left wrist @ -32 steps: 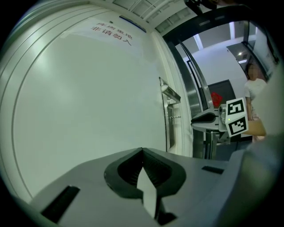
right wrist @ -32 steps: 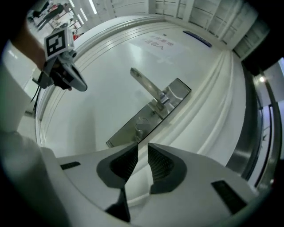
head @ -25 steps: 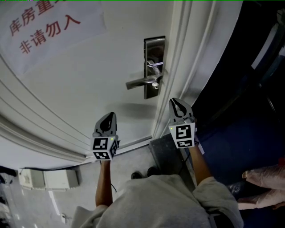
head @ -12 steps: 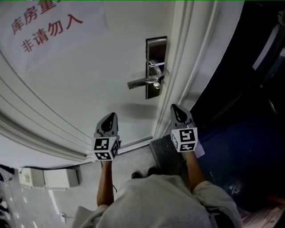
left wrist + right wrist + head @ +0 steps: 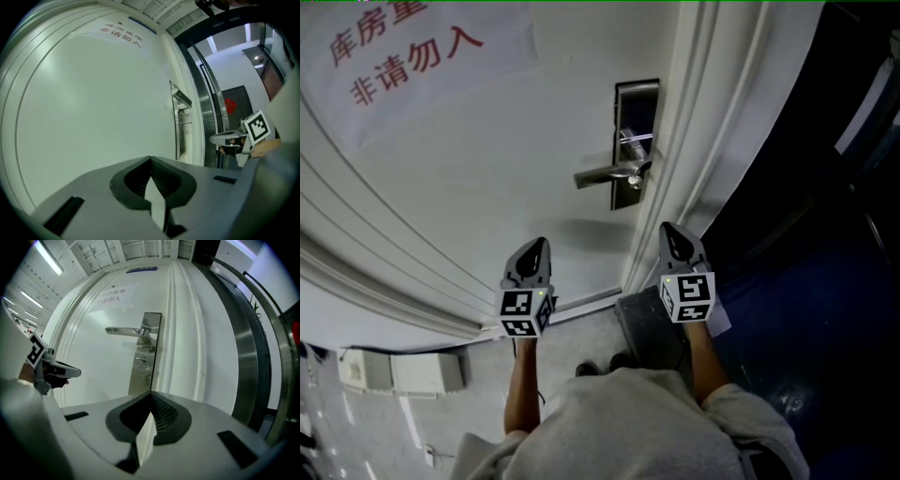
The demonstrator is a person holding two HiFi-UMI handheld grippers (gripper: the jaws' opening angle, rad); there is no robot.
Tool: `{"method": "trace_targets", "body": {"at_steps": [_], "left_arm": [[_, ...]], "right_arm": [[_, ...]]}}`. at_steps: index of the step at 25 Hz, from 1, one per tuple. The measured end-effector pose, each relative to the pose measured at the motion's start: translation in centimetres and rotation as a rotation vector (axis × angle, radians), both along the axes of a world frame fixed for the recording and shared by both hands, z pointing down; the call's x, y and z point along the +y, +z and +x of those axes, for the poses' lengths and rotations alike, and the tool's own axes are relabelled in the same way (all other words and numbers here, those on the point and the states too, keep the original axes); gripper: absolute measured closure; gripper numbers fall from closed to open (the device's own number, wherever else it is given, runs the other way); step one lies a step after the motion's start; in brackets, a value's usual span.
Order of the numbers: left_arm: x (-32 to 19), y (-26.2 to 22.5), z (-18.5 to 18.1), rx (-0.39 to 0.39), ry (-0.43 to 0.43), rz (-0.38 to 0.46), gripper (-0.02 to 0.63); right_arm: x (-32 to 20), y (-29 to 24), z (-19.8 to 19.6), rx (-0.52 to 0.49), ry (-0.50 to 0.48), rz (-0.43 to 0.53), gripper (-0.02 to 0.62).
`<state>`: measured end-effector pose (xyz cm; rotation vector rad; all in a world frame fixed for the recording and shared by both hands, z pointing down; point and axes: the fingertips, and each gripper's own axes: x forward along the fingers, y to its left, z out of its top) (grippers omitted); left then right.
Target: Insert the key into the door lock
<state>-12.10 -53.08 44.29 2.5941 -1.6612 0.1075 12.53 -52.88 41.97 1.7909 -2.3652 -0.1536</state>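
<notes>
— Where to look for the key (image 5: 142, 361)?

— Dead ahead, 12 o'clock from the right gripper (image 5: 151, 394), on the lock plate (image 5: 149, 341) under the handle (image 5: 124, 331). Seemingly seated already, sticking straight out of the door (image 5: 103, 376). Small, silvery, hard to resolve.

— Nearer than from the left gripper (image 5: 150, 159)?

— Yes; off at 1 o'clock from there. Pinched fully closed on both sides, carrying nothing.

Sign (image 5: 412, 56) on door (image 5: 487, 187), up & L of lock plate (image 5: 636, 98); handle (image 5: 605, 174) juts L from plate; L gripper (image 5: 534, 248) & R gripper (image 5: 672, 232) below.
</notes>
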Motion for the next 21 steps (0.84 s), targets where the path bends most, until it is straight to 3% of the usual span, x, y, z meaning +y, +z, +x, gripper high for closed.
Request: {"method": "trace_targets", "body": {"at_steps": [21], "left_arm": [[-0.16,-0.24,-0.09,-0.003,-0.002,0.003,0.589]], "right_arm": [[-0.88,-0.14,-0.68,0.005,0.004,-0.001,0.574]]}}
